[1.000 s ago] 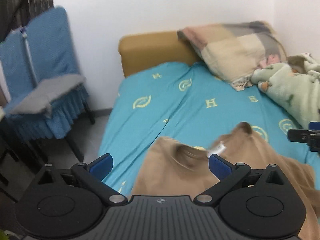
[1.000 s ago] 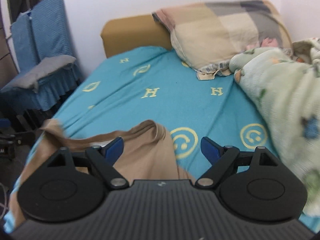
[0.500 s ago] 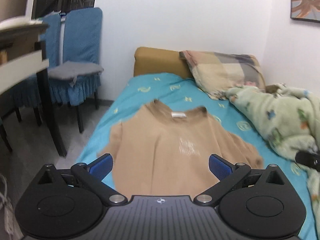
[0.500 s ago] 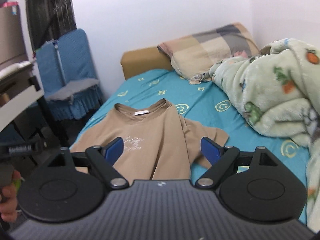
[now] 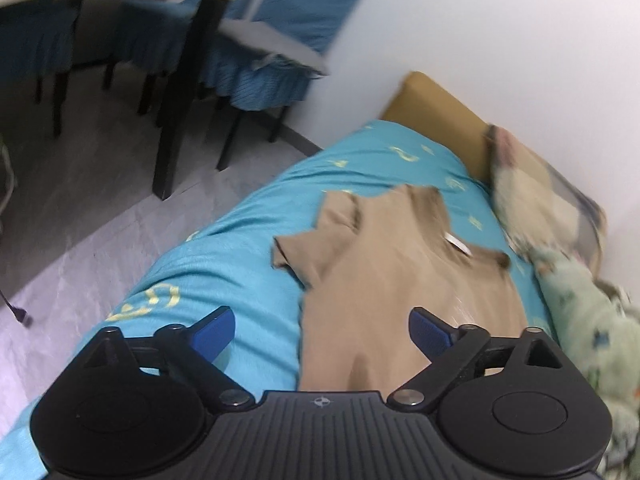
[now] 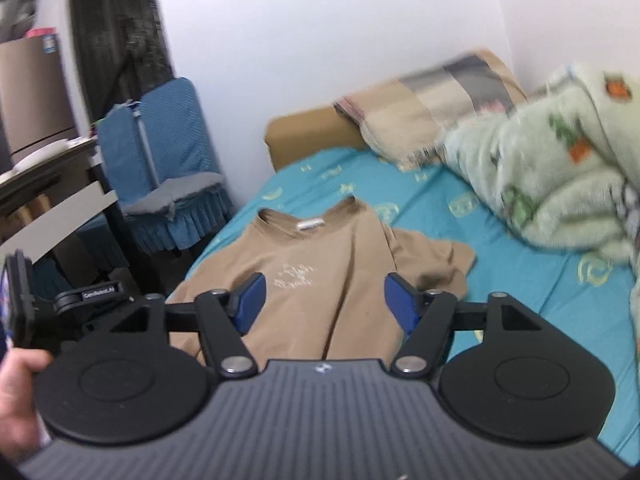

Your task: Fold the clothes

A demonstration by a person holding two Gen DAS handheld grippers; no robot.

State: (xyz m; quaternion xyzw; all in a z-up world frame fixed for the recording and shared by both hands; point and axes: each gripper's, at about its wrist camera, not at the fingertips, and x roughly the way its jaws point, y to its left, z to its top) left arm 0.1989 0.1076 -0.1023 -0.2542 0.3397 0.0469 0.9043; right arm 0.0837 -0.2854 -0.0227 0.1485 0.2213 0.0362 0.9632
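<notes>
Both my claws stood empty above the tan short-sleeved T-shirt [image 6: 320, 264] spread flat on the turquoise patterned bedsheet [image 6: 516, 264].

My left gripper [image 5: 321, 328] had its blue pads wide apart at the bottom of the frame, holding nothing, the shirt lying beyond and under its right finger. My right gripper [image 6: 322, 300] was open somewhat narrower, also empty, framing the shirt's chest print at centre. A pale green fleece blanket [image 6: 560, 168] was heaped at the right, and a blue-covered chair [image 6: 160, 160] stood at the left.
</notes>
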